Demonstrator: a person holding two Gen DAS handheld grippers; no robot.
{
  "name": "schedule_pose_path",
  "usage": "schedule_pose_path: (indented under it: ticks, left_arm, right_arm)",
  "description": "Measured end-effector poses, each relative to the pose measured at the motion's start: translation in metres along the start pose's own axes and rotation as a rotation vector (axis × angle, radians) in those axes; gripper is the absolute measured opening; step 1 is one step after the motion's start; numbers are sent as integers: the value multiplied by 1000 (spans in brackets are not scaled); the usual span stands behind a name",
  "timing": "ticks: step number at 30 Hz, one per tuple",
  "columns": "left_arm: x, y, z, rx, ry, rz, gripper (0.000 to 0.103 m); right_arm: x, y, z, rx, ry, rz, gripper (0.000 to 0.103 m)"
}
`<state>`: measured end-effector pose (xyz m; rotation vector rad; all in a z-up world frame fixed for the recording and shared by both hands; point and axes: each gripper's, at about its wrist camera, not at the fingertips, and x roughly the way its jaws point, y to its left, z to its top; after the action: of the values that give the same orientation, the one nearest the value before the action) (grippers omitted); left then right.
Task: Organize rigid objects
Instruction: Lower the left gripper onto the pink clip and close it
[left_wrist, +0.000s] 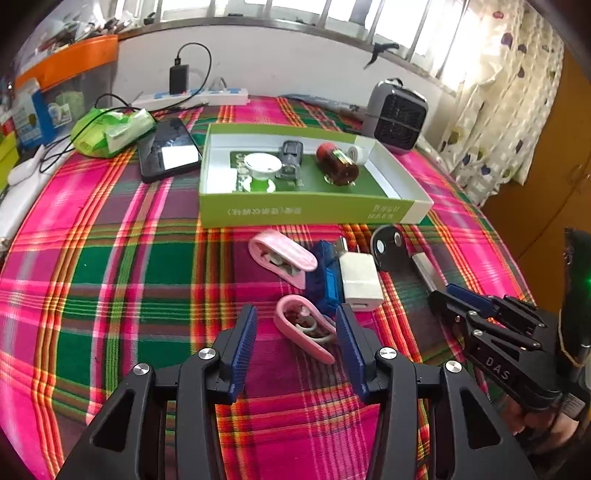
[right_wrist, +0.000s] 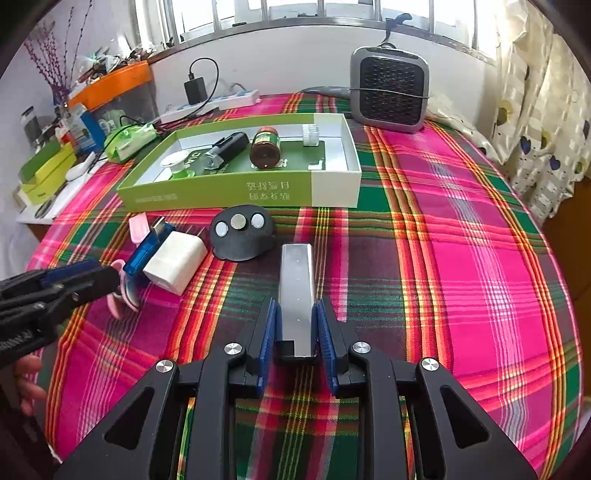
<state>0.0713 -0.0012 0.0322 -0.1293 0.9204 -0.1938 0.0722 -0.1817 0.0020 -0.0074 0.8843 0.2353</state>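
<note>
My left gripper (left_wrist: 297, 332) is open, its blue pads on either side of a pink clip (left_wrist: 303, 326) that lies on the plaid cloth. My right gripper (right_wrist: 297, 332) is shut on the near end of a silver metal bar (right_wrist: 295, 280), low over the cloth. Ahead lie a second pink clip (left_wrist: 282, 258), a blue USB stick (left_wrist: 325, 277), a white charger (left_wrist: 360, 278) and a black pad with round discs (right_wrist: 242, 232). The open green box (right_wrist: 221, 192) holds a brown jar (right_wrist: 265, 147), a black tool, a white cup and a small white jar.
A phone (left_wrist: 168, 149) and a green tissue pack (left_wrist: 110, 133) lie left of the box. A grey heater (right_wrist: 389, 88) stands behind it, with a power strip (left_wrist: 192, 98) along the wall. Cluttered bins sit at the far left, and a curtain hangs on the right.
</note>
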Motion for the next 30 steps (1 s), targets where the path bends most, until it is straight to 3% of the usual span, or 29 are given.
schedule_pose_path:
  ticks: [18, 30]
  left_arm:
    - [13, -20, -6, 48, 47, 124, 44]
    - [10, -2, -5, 42, 44, 168, 44]
  right_arm:
    - [0, -5, 1, 6, 0, 52, 24]
    - [0, -5, 1, 1, 1, 51, 24]
